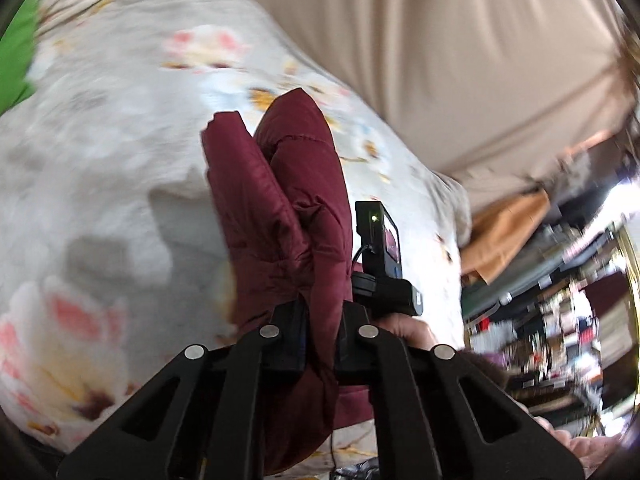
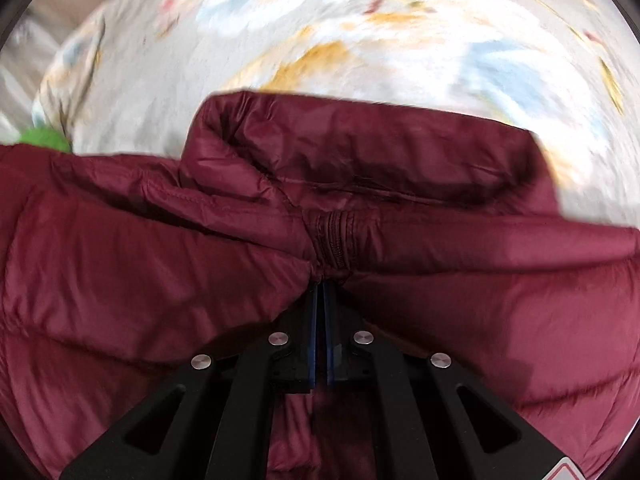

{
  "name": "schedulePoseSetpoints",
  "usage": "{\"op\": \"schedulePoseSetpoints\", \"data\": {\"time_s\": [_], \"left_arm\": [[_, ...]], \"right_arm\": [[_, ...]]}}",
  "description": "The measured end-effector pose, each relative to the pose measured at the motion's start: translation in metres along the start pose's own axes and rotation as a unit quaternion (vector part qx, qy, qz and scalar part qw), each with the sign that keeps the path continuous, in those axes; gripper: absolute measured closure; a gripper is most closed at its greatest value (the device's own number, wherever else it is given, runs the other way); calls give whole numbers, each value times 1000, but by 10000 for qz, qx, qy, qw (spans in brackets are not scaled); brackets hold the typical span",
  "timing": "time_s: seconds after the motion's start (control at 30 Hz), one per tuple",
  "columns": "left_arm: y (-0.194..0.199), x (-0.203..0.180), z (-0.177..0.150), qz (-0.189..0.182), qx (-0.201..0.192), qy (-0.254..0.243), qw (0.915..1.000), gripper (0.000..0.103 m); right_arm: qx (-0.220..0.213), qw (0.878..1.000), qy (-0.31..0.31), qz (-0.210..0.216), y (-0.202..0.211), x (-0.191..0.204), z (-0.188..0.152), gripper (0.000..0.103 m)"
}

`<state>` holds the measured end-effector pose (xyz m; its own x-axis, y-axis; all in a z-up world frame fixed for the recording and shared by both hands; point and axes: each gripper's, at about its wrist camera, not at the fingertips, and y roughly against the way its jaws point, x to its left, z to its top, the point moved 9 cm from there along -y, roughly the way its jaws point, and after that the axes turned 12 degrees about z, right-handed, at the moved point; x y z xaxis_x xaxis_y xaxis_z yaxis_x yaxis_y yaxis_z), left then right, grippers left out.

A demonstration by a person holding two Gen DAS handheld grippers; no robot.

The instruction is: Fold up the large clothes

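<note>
A dark red puffer jacket [image 1: 280, 208] hangs above the floral bedspread [image 1: 100, 140]. My left gripper [image 1: 322, 316] is shut on a thick fold of the jacket, which bulges up between the fingers. My right gripper [image 2: 322, 292] is shut on the jacket [image 2: 160, 260] at its gathered zipper seam, below the stand-up collar [image 2: 360, 148]. The other gripper's camera unit [image 1: 380, 240] and the hand holding it show just right of the jacket in the left wrist view. Both views are motion-blurred.
The bed carries a floral spread [image 2: 360, 32]. A green item [image 1: 16, 52] lies at its far left, and shows in the right wrist view [image 2: 44, 140]. Beige curtains [image 1: 440, 60] hang behind. A tan bag [image 1: 504, 232] and cluttered shelves [image 1: 560, 320] stand at the right.
</note>
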<state>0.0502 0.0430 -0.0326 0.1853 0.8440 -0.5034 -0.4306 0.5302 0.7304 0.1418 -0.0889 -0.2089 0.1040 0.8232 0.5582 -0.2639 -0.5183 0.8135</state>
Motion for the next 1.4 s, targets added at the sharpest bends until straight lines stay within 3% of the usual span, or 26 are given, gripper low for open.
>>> {"op": "schedulePoseSetpoints", "data": {"time_s": [0.17, 0.27, 0.37, 0.43, 0.57, 0.67, 0.77, 0.87, 1.0, 1.1, 1.27, 1.4], "left_arm": [[1, -32, -11, -99, 119, -460, 9988, 96], [-3, -38, -14, -54, 171, -550, 9983, 96], [-4, -36, -13, -6, 212, -555, 9982, 96], [-7, -34, -14, 28, 272, -555, 9981, 96], [-26, -26, -29, 84, 624, -500, 9968, 96], [-30, -29, -36, -16, 650, -512, 9966, 96], [-28, -35, -33, 38, 556, -679, 9961, 96], [-26, -37, -32, 5, 565, -692, 9960, 96], [-24, -47, -34, -69, 582, -850, 9947, 96], [-26, -66, -38, -175, 643, -1124, 9914, 97], [-37, -103, -52, -358, 843, -1566, 9834, 97], [-55, -145, -70, -579, 1062, -2039, 9715, 97]], "right_arm": [[-559, 9953, -431, 668, 63, -25, -47, 94], [-340, 9905, -549, 1210, 59, -21, -80, 97], [63, 9880, -124, 1537, 44, 10, -114, 100], [431, 9882, 9, 1469, 19, 21, -134, 101], [656, 9892, -77, 1310, -21, 19, -139, 101], [683, 9891, -102, 1302, -13, 19, -137, 102], [-79, 9928, -127, 1190, 46, 4, -122, 102], [-1221, 9890, -651, 521, 133, -66, -104, 101], [-1626, 9772, -1363, 54, 181, -149, -109, 96], [-1465, 9785, -1447, 83, 164, -174, -116, 98], [-1243, 9861, -1036, 374, 115, -141, -92, 99], [-1138, 9861, -1078, 552, 89, -131, -92, 99]]}}
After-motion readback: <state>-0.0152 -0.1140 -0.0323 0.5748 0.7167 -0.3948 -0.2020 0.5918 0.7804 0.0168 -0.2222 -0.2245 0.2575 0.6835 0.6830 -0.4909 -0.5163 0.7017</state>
